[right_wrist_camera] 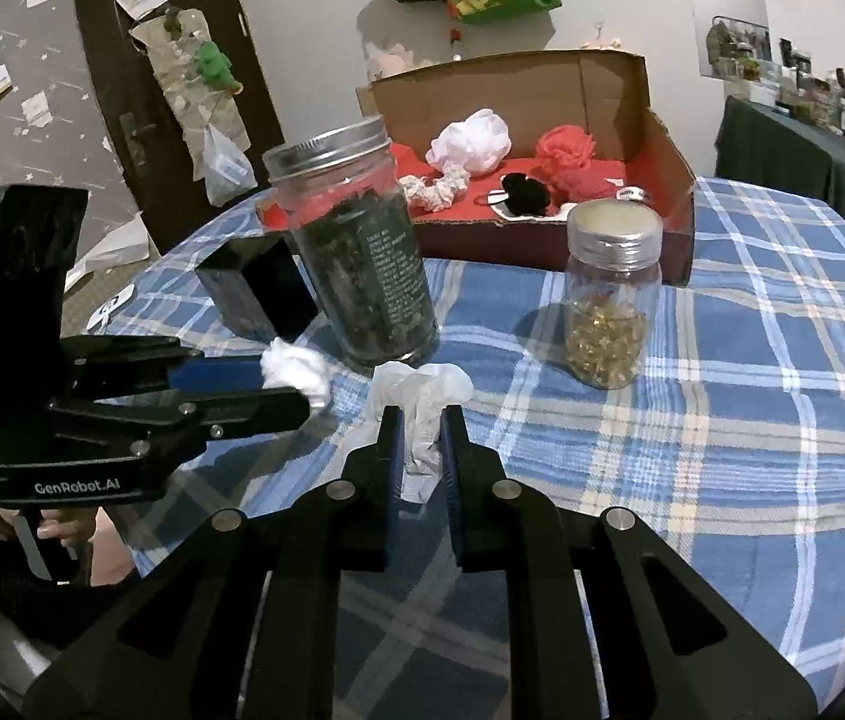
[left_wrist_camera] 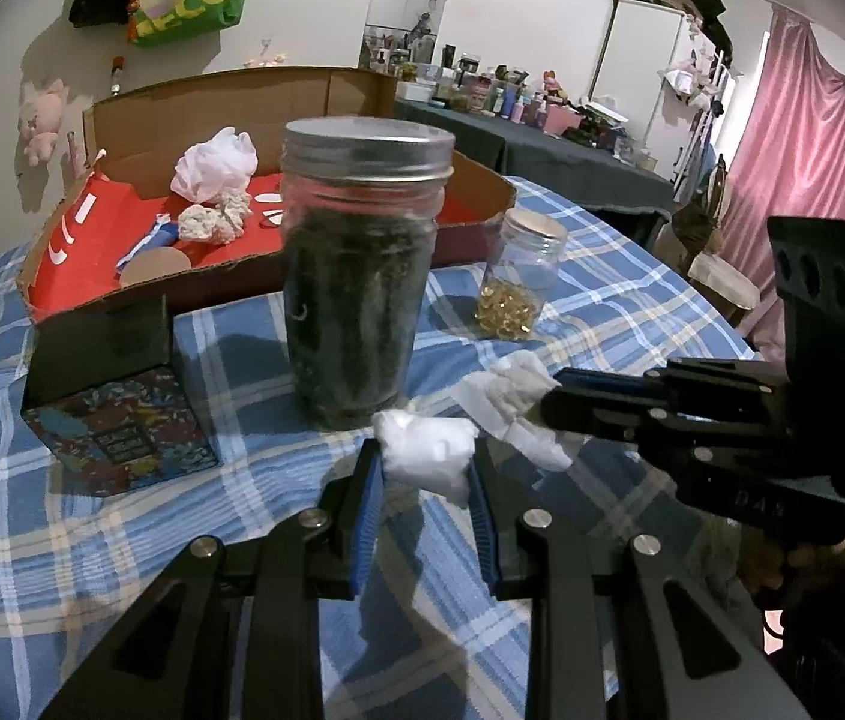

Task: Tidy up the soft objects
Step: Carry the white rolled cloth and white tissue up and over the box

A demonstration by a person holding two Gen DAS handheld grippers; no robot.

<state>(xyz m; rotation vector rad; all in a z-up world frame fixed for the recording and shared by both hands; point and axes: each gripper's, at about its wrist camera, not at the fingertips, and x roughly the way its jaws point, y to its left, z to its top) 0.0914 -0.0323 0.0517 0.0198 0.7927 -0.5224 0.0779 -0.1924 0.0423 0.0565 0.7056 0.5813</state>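
My left gripper [left_wrist_camera: 427, 456] is shut on a white cotton wad [left_wrist_camera: 425, 453], held just above the blue plaid tablecloth in front of the tall dark jar [left_wrist_camera: 362, 264]. It also shows in the right wrist view [right_wrist_camera: 296, 369]. My right gripper [right_wrist_camera: 419, 420] is shut on a crumpled white tissue [right_wrist_camera: 422, 399]; in the left wrist view the tissue [left_wrist_camera: 512, 405] sticks out from its tip. Behind the jars, an open cardboard box [left_wrist_camera: 230, 102] with a red lining holds a white mesh puff [left_wrist_camera: 215, 165], a cream scrunchie [left_wrist_camera: 209, 225], a red puff [right_wrist_camera: 563, 150] and a black pompom [right_wrist_camera: 521, 189].
A small jar of golden capsules [right_wrist_camera: 608, 306] stands right of the tall jar. A black patterned box [left_wrist_camera: 116, 408] sits left of it. The round table [right_wrist_camera: 752, 420] drops off on the left towards a door [right_wrist_camera: 140, 90]; a cluttered side table [left_wrist_camera: 542, 132] stands behind.
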